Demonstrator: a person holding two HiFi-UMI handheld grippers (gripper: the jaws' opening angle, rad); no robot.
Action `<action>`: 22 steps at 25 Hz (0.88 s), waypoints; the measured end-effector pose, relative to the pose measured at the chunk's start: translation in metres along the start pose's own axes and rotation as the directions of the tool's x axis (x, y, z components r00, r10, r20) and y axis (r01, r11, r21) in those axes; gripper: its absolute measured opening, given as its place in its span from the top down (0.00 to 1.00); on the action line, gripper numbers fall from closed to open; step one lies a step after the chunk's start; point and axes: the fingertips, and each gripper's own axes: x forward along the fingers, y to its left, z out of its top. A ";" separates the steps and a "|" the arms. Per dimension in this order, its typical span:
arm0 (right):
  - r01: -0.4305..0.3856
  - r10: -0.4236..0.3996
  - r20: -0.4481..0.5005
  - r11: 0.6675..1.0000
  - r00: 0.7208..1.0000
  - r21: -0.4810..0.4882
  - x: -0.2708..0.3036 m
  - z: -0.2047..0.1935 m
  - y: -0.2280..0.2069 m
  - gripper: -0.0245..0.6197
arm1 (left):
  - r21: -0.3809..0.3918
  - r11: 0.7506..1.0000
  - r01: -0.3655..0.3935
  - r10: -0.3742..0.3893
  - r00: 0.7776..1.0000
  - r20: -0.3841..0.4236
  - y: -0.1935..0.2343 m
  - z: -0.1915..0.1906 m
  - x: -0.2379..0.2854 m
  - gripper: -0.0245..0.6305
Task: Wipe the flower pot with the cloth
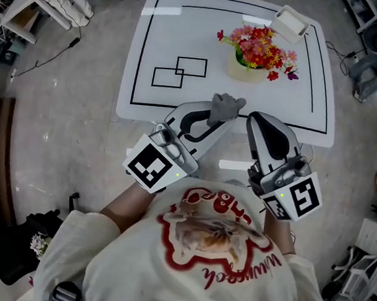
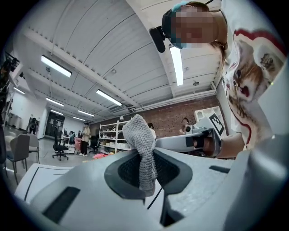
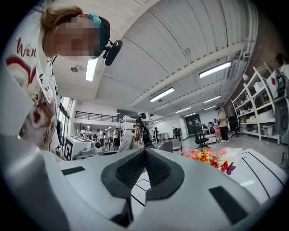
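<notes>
- grey knitted cloth (image 1: 226,106) is pinched in the left tool (image 1: 212,119). its jaws are nearly closed on the fabric, and a bunch of it stands up past the tips.
- right tool (image 1: 260,120) has its jaws together with nothing between them.
- cream flower pot (image 1: 245,71), filled with red and pink flowers (image 1: 260,46), stands upright on the white surface (image 1: 165,40). it is ahead of both tools and well apart from them.
- the pot lies a little left of the line the left tool points along and a little right of the right tool's line, so the two tools converge on it.
- both tips look about equally near the pot, and the left one carries the cloth.
- judged from here, the left tool needs to go forward over the near edge of the surface to bring the cloth to the pot's near wall.
- black outlined rectangles (image 1: 181,72) lie flat to the left of that path, and a white box (image 1: 291,23) sits beyond the pot. nothing stands in between.
</notes>
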 end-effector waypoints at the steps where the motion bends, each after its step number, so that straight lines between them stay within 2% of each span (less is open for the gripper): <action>1: -0.007 0.007 0.005 1.000 1.000 -0.005 -0.006 0.002 0.002 0.96 | 0.010 1.000 -0.004 0.004 1.000 0.007 -0.006 0.005 0.000 0.90; 4: -0.028 0.028 0.011 1.000 1.000 -0.006 -0.023 0.008 0.008 0.96 | 0.031 0.999 -0.034 0.034 0.999 0.019 -0.022 0.014 0.000 0.90; 8: -0.072 0.072 -0.008 0.997 0.997 -0.016 -0.053 0.014 0.021 0.96 | -0.001 0.996 -0.090 0.090 0.996 0.017 -0.047 0.014 0.001 0.90; 15: -0.093 0.093 0.001 0.994 0.996 -0.057 -0.146 0.011 0.044 0.96 | 0.000 0.994 -0.109 0.109 0.993 0.042 -0.151 0.012 0.007 0.90; 22: -0.144 0.144 -0.010 0.989 0.990 -0.046 -0.229 0.005 0.071 0.96 | -0.015 0.982 -0.190 0.190 0.979 0.068 -0.242 0.017 0.001 0.90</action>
